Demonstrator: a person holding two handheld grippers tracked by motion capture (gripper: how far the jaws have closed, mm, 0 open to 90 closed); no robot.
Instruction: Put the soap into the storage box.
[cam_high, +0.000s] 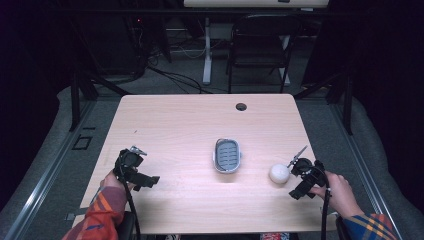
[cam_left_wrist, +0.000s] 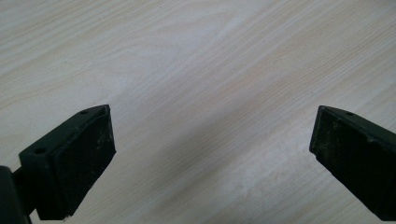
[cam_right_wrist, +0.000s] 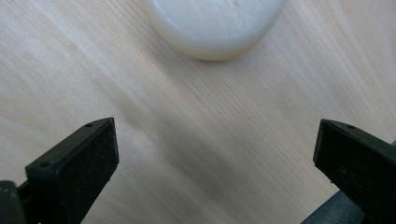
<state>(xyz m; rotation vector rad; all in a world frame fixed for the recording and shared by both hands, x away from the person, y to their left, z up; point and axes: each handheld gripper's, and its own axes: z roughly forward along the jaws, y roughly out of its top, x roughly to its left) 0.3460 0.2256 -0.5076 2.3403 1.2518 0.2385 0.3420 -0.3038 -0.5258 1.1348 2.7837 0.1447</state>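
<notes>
Since the right gripper (cam_right_wrist: 215, 154) sits just short of the soap (cam_high: 279, 173) with jaws wide and empty, I'd push straight ahead, centre it, then close gently; it looks slippery. Soap: white, rounded, smooth, on the table (cam_high: 175, 120) right of the soap dish (cam_high: 227, 155). Left gripper (cam_left_wrist: 212, 154) also spread wide, empty.

The white round object (cam_right_wrist: 215, 25) is cut off by the right gripper view's top edge.

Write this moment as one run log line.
left gripper: open, over bare table | right gripper: open, near white ball | soap dish: mid-table
</notes>
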